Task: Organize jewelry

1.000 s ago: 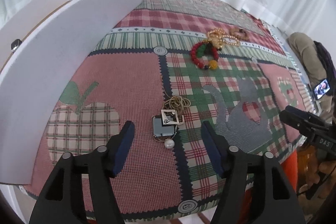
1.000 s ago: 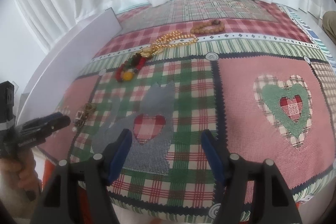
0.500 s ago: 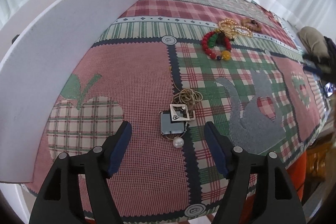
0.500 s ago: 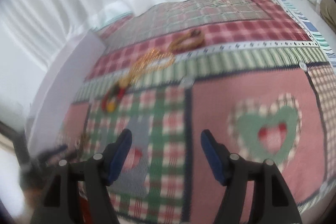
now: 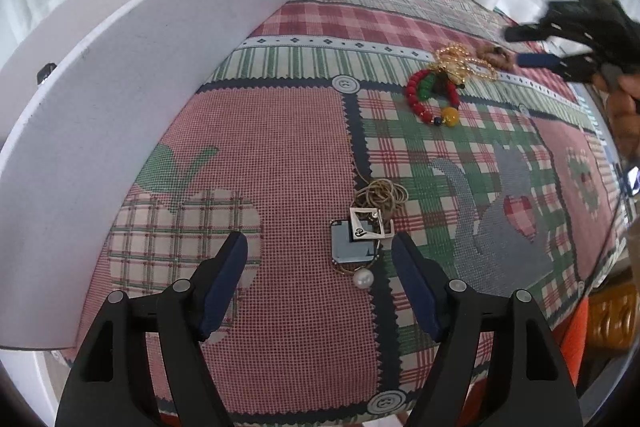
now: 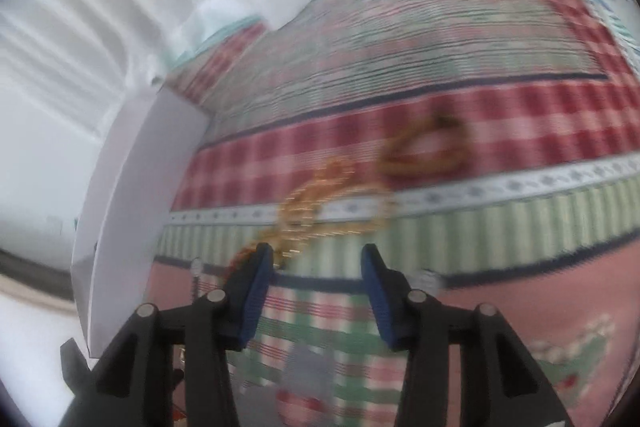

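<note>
The left claw [image 5: 318, 265] hangs low over the patchwork cloth with red and green checks [image 5: 280, 155] on the worktop, its two blue pads wide apart and holding nothing; just in front of them, between the tips, lies the small square silver pendant with a white pearl and a thin gold cord [image 5: 362, 233]; a second ago this pendant sat a bit farther ahead, so the left claw has crept closer and I think it is getting ready to pick it up. Past it, well apart, lies the red and green bead bracelet with one yellow bead [image 5: 432, 95], touching the shiny gold bead chain [image 5: 460, 63]; the brown wooden bead bracelet [image 5: 498, 57] is just behind. To the left stands the tall white cardboard box wall [image 5: 132, 99]. The right claw [image 6: 318, 261] has swung fast from the near edge to the far pile; its view is blurry, its pads are apart and empty, and the gold chain sits right by them, so it looks ready to grab there. I can read no writing now; the pendant's mark is too small.
</note>
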Action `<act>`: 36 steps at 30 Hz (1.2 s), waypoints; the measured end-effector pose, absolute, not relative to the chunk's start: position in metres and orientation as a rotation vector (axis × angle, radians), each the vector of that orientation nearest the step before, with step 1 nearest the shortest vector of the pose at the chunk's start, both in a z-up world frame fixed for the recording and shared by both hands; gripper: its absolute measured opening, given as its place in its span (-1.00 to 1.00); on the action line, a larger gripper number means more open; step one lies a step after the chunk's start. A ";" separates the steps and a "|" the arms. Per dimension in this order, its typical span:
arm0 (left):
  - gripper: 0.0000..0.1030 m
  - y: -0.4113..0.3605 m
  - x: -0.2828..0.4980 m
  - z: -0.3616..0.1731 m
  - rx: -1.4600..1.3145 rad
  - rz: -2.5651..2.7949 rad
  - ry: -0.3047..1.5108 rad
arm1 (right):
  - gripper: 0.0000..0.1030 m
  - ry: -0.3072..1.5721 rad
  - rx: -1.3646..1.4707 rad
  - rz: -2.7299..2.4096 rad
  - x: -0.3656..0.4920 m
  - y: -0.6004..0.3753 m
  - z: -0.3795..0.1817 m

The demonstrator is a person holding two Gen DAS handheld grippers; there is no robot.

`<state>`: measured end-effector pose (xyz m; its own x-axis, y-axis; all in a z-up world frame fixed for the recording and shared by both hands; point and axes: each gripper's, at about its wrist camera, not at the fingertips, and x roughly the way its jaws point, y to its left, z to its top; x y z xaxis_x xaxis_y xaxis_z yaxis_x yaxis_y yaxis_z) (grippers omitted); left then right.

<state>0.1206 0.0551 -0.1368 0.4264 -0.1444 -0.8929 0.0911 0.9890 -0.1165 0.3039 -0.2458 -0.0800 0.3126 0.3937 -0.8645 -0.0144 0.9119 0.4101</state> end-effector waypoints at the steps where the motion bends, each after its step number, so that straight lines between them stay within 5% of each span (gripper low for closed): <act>1: 0.48 0.055 0.120 -0.136 -0.050 -0.145 1.119 | -0.10 1.240 0.350 0.284 0.309 -0.236 -0.085; 10: 0.48 0.062 0.116 -0.134 -0.067 -0.136 1.113 | -0.10 1.319 0.144 0.188 0.345 -0.178 -0.131; 15: 0.48 0.064 0.113 -0.135 -0.072 -0.134 1.119 | -0.85 1.274 0.092 0.177 0.347 -0.174 -0.130; 27: 0.48 0.061 0.103 -0.128 -0.069 -0.151 1.102 | -0.84 1.097 0.142 0.219 0.308 -0.222 -0.037; 36: 0.48 0.059 0.094 -0.119 -0.064 -0.171 1.085 | -0.84 1.125 0.211 0.305 0.237 -0.239 -0.020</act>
<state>0.0945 0.0593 -0.1187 0.4557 -0.1699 -0.8738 0.1072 0.9849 -0.1357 0.2375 -0.2389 -0.0198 0.3967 0.3439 -0.8511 -0.1329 0.9389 0.3174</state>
